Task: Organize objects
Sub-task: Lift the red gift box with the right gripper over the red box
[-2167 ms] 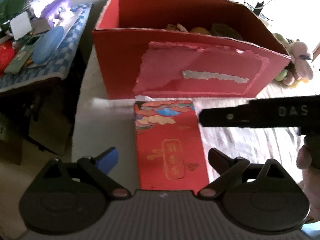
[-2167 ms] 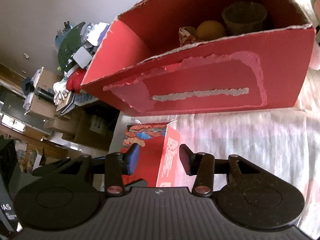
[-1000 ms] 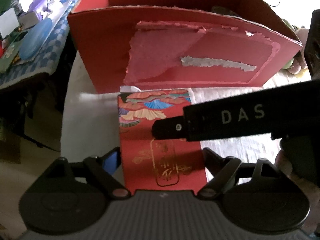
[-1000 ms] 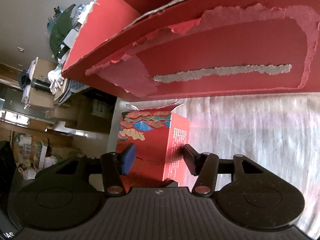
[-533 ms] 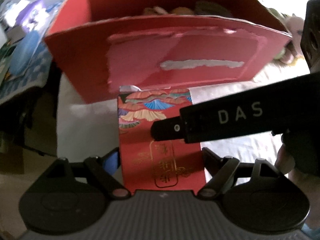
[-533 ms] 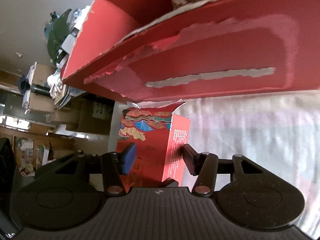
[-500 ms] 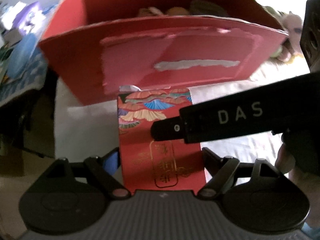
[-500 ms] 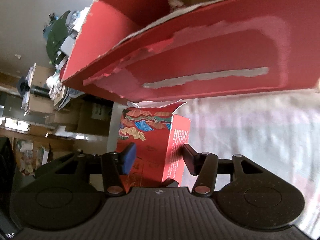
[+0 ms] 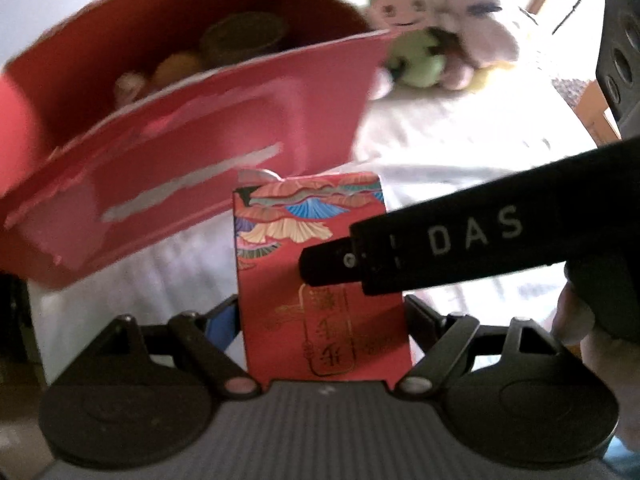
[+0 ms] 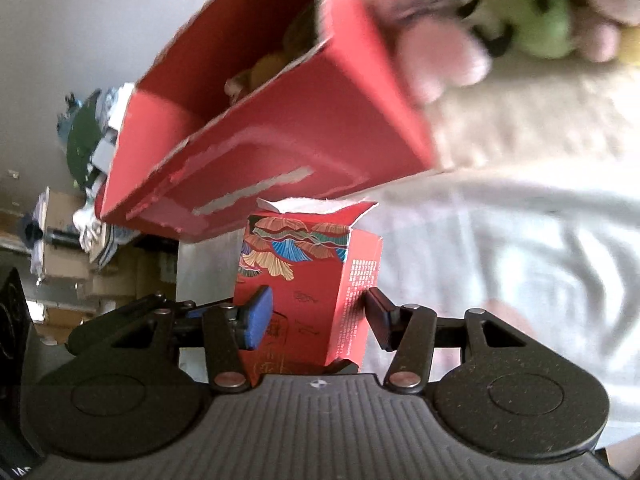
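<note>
A: Left gripper [image 9: 322, 322] fingers?
B: Clenched on the small red carton [image 9: 316, 264]; right gripper [image 10: 316, 316] fingers [image 10: 256, 318] grasp it too.

A: Carton location?
B: Held just in front of the big red box [image 9: 192, 136]. Plush toys [image 9: 436, 52] lie beyond on the white cloth [image 9: 460, 140].

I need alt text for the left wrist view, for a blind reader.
Both grippers, left and right, clamp a small red carton with fan patterns. Behind it, blurred, an open red cardboard box and plush toys on a white cloth.
</note>
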`<state>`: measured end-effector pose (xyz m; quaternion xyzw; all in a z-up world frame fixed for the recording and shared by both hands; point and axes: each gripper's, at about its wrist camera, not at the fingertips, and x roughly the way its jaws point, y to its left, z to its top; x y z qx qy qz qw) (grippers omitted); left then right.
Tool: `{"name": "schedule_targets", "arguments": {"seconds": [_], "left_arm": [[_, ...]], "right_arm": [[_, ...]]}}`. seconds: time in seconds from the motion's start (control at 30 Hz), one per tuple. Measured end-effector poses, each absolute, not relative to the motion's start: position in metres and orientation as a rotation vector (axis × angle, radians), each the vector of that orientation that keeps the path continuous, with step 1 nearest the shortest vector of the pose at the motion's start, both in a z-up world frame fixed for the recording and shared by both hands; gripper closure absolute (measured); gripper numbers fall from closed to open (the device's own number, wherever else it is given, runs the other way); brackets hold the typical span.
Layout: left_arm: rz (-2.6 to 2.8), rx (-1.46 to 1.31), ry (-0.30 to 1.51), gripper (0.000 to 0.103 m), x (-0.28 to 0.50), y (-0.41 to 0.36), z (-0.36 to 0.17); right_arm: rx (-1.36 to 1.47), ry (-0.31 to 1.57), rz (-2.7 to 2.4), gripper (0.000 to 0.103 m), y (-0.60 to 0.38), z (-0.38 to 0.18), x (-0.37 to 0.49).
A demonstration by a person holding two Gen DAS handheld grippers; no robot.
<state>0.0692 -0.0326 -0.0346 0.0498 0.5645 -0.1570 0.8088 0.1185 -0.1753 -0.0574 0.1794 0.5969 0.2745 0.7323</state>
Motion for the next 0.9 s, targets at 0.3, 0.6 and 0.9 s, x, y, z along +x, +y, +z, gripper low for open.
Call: {"name": "schedule_targets", "arguments": {"seconds": [0.3, 0.6, 0.9], "left_arm": [[-0.394, 0.159, 1.13, 0.02, 0.073, -0.097, -0.009], [-0.372, 0.182, 1.028, 0.02, 0.079, -0.131, 0.033], [-0.326, 0.146, 0.98, 0.02, 0.095, -0.117, 0.067]], "right_arm": [[0.452, 1.22, 0.555, 0.048, -0.24, -0.032, 0.123], [0.451, 1.108, 0.596, 0.048, -0.265, 0.007, 0.131], [0.423, 1.041, 0.646, 0.048, -0.254, 0.036, 0.151]]}}
